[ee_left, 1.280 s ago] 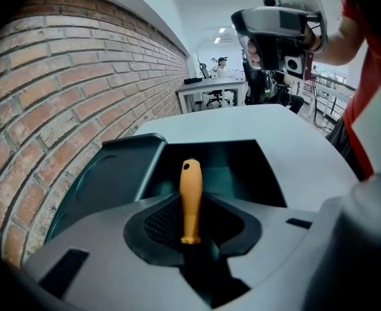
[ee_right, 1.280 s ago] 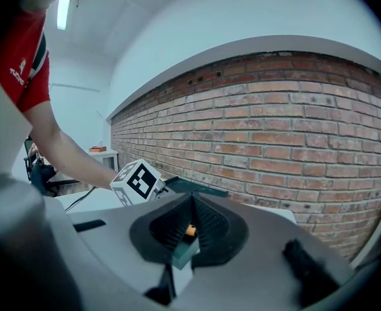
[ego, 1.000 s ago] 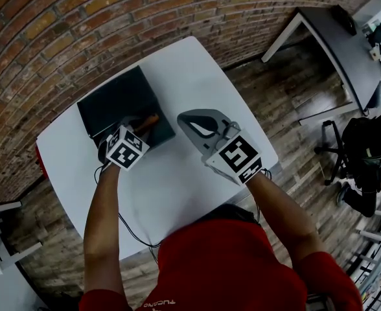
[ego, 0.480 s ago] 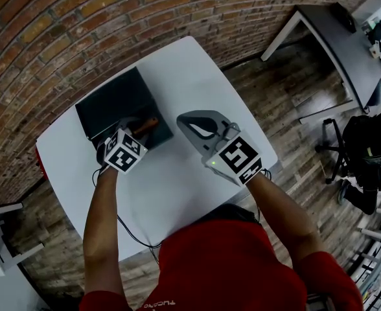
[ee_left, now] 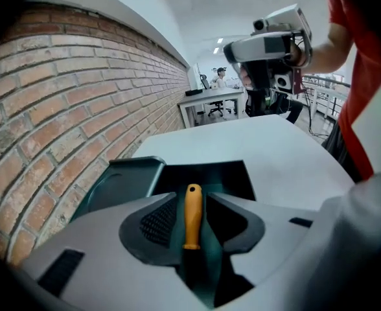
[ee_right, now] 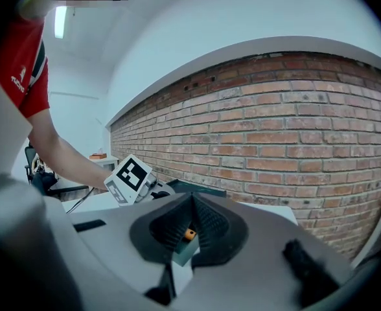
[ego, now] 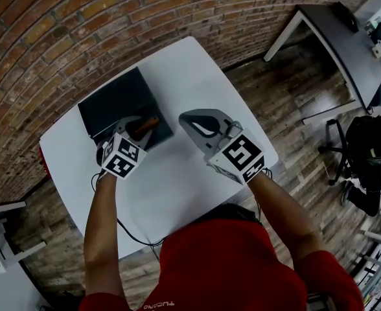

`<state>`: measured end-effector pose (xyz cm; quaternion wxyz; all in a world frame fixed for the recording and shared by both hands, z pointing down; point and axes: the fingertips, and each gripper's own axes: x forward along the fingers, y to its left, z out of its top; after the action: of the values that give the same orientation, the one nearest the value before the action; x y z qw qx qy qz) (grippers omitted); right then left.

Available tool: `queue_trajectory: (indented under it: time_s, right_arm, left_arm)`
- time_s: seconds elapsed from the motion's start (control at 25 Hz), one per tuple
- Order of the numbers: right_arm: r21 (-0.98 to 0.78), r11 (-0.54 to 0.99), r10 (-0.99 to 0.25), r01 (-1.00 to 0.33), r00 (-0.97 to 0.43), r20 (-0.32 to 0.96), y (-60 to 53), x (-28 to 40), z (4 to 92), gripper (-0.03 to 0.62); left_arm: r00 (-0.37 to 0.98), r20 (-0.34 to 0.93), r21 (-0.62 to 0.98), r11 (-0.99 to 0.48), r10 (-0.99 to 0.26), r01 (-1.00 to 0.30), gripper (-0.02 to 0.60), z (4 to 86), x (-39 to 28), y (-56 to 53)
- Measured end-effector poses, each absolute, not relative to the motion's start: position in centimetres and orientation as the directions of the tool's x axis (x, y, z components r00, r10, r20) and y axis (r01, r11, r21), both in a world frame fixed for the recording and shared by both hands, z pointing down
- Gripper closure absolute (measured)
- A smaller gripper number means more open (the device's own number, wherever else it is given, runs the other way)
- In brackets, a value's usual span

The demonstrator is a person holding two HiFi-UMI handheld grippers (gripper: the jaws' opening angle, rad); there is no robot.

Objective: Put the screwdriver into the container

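The screwdriver (ee_left: 192, 216) is lying inside the container (ee_left: 122, 180), its orange handle running straight up the middle of the left gripper view. Its shaft is disappearing into the dark below the handle, so I am not making out the metal end. In the head view, only a short orange stretch of the screwdriver (ego: 146, 123) is showing in the container (ego: 116, 105), at the near right part of it; the rest is being covered by my left gripper (ego: 133, 127).

My left gripper (ee_left: 192, 199) is hanging over the container with its jaws standing wide. They have just been opening, and the handle is showing in the gap between them with neither pad pressing on it.

My right gripper (ego: 200, 123) is hovering over the white table (ego: 190, 76), just to the right of the container and apart from it, with its jaws closed tip to tip and holding nothing. In its own view, the right gripper (ee_right: 192, 203) is letting only a sliver of the container (ee_right: 197, 188) and a speck of the orange handle (ee_right: 190, 233) show through the slot beneath its meeting tips. The marker cube of my left gripper (ee_right: 129, 177) is sitting at the centre left there.

The brick wall (ego: 80, 31) is filling the upper left of the head view, behind the table.
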<state>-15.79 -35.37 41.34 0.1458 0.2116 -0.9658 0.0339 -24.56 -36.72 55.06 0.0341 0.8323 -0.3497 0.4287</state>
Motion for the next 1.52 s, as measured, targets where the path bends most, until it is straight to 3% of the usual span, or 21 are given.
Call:
queue_trajectory:
  time_s: [0.16, 0.4, 0.76, 1.52]
  right_arm:
    - [-0.012, 0.913, -0.392, -0.409, -0.883, 0.258, -35.2, -15.7, 39.8, 0.563]
    - [0.002, 0.929, -0.365, -0.369, -0.920, 0.145, -34.5, -15.7, 35.7, 0.563]
    - [-0.015, 0.959, -0.283, -0.283, -0.959, 0.020, -32.1, -16.4, 31.2, 0.563]
    - [-0.063, 0.995, -0.084, -0.076, -0.989, -0.126, -23.4, -15.7, 27.4, 0.563]
  left_arm:
    - [0.432, 0.643, -0.235, -0.700, -0.632, -0.674, 0.430, 50.5, -24.1, -36.5]
    - [0.505, 0.339, -0.126, -0.570, -0.794, -0.812, 0.464, 40.1, -22.9, -34.8]
    - [0.481, 0.039, -0.073, -0.482, -0.876, -0.873, 0.510, 30.7, -21.6, -30.4]
    - [0.397, -0.076, -0.053, -0.394, -0.915, -0.918, 0.568, 26.7, -18.1, -22.5]
